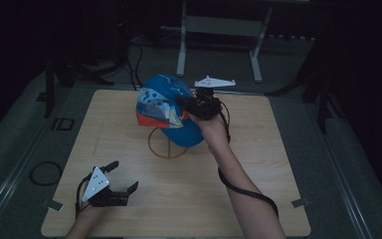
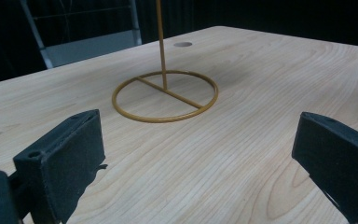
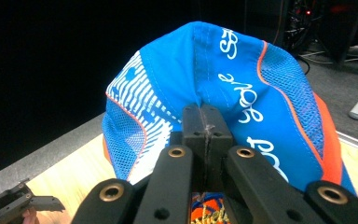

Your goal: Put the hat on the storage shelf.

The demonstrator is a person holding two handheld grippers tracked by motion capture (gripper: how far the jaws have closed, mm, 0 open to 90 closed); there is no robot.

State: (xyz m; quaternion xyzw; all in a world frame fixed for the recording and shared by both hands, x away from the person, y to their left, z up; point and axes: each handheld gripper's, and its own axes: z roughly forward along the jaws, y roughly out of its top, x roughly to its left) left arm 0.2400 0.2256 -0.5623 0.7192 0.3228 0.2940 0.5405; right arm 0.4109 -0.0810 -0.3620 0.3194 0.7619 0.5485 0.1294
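At the near left corner of the worktop (image 1: 258, 199), the left gripper (image 1: 121, 181) rests low with its jaws spread wide and nothing between them; in the left gripper view the bare wood runs on between the two black pads toward the stand. Farther in, about the middle of the worktop and a little toward the far edge, stands the wire stand (image 2: 164, 95), a thin ochre ring lying flat with a bar across it and a slim post rising from that bar. Above it hangs the cap (image 1: 165, 107), blue with white lettering, mesh side panels and orange trim, held in the air by the right gripper (image 1: 191, 105), whose jaws are pressed together on a fold of the cap's fabric; the right gripper view shows the pads meeting on the cloth near the crown seam. The cap covers the top of the post in the high view, so whether it already touches the post cannot be told. The step in hand looks like hanging the cap on the stand. The next move would call for easing the crown down squarely over the post's tip, keeping the hollow side facing downward so it settles rather than slides off, and letting go only once the post bears the weight.
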